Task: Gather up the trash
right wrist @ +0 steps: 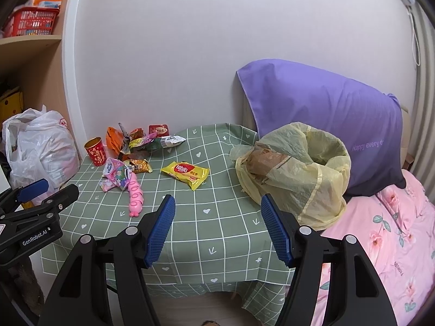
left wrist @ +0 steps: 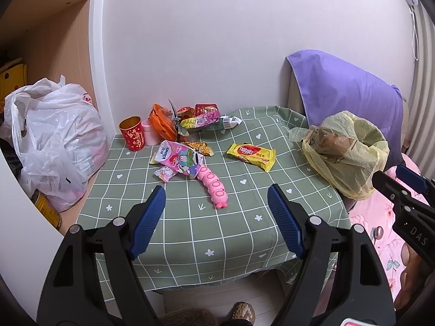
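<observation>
Red basket [right wrist: 31, 21]: right view only

The yellow trash bag [right wrist: 296, 174] hides its contents beyond the right tool [right wrist: 217, 228]; the wrapper pile [left wrist: 190, 122] overlaps, labels unreadable.

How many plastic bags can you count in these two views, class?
2. A white plastic bag sits on the floor left of the table; a yellow plastic bag stands at the table's right edge by the bed. Others may be hidden.
</observation>
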A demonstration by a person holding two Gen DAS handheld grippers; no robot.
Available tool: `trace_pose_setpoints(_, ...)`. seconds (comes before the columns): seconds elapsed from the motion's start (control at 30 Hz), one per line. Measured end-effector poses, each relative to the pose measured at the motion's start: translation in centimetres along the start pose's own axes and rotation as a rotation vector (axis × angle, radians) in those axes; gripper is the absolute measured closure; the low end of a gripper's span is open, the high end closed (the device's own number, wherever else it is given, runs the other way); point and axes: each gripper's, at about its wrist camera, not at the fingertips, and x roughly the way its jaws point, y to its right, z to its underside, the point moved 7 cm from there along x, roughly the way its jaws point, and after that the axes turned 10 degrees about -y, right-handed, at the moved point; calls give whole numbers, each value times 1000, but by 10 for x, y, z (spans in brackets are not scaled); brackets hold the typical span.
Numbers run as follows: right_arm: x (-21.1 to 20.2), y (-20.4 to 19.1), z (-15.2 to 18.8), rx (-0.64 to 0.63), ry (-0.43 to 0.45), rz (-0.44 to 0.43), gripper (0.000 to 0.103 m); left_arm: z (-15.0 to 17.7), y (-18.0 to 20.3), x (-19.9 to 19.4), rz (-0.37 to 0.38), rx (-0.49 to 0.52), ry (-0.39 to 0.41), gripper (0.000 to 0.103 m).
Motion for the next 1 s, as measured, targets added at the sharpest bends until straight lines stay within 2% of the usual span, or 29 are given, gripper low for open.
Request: trace_pose_setpoints(1.0, -11, 19, 6, 32, 15, 19, 41, 2, 14, -9, 38, 29, 20, 29)
